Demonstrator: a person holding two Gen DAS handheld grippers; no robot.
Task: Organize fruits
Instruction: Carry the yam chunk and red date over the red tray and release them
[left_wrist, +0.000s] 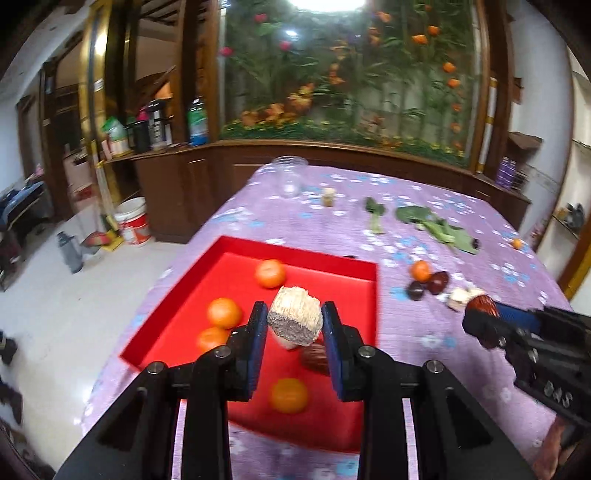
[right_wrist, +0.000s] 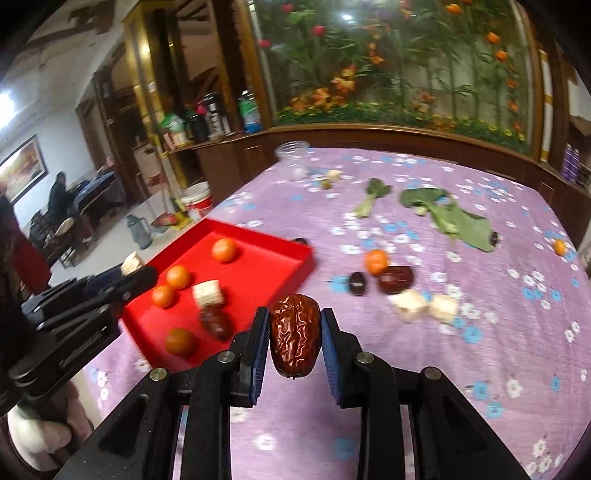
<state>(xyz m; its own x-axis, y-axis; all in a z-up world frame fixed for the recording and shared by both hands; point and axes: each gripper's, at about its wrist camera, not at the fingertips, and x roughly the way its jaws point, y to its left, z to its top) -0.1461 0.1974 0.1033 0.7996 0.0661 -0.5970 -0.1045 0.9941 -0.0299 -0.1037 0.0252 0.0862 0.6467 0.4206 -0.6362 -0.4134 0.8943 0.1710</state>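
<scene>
the left gripper (left_wrist: 294, 321) has its fingers clamped on a pale sugarcane piece (left_wrist: 294, 316), held above the red tray (left_wrist: 334, 264). in the tray lie four oranges (left_wrist: 270, 273), one cane piece (right_wrist: 208, 292) and a red date (right_wrist: 215, 323). the right gripper (right_wrist: 294, 328) holds another date (right_wrist: 294, 334) between its fingers, over the purple bench (right_wrist: 480, 350) just beside the tray. more fruits (right_wrist: 376, 262) and green leaves (right_wrist: 448, 216) lie on the bench further away.

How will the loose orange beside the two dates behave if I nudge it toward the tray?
The orange looks round and smooth, so it will probably roll rather than slide. It touches a red date, which may shift with it. The soft tablecloth should slow it somewhat.
</scene>
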